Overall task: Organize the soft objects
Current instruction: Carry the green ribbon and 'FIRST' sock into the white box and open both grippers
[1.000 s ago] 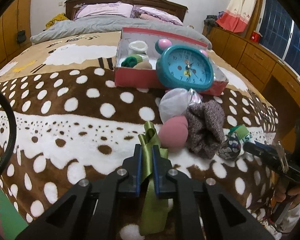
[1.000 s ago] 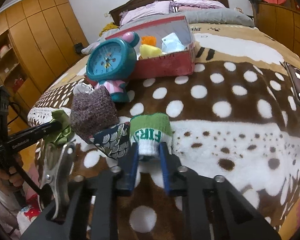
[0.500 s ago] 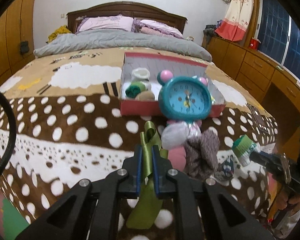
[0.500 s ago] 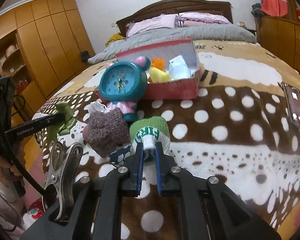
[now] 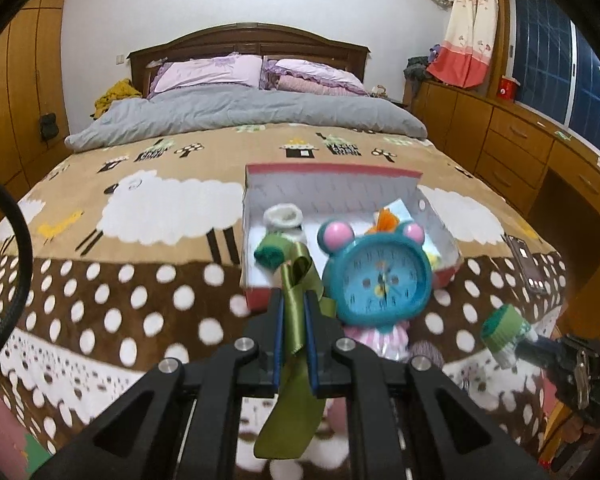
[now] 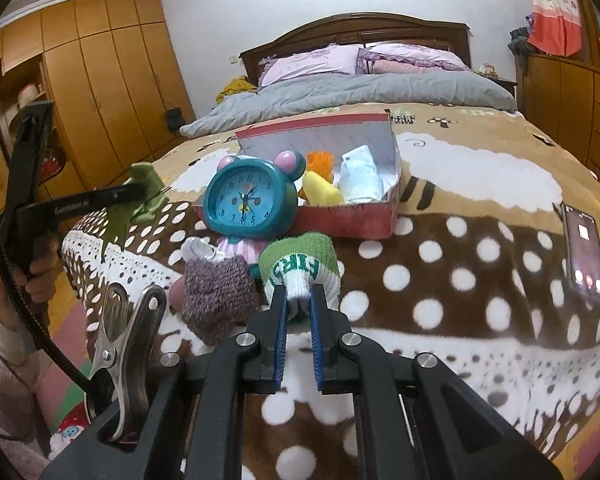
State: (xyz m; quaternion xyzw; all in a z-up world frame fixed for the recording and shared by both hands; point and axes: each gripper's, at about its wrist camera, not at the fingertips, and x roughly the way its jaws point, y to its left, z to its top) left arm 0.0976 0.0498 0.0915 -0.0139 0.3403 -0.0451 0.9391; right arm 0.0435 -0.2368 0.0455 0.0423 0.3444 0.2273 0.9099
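Olive-green satin ribbon (image 5: 290, 334) hangs limp, pinched mid-length, loops bunched above, tail dangling below; green-and-white knitted sock (image 6: 300, 270) is gripped at its white end, cuff lifted; purple knitted sock (image 6: 216, 300) slumps on the spotted brown blanket (image 6: 480, 280) beside it.

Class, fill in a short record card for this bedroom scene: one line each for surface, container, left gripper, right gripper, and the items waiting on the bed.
Surface: spotted blanket on a bed
Container: red box, open, already holding soft items
Left gripper: shut on green ribbon
Right gripper: shut on green-and-white sock
Waiting on bed: purple knit piece, teal alarm clock, phone
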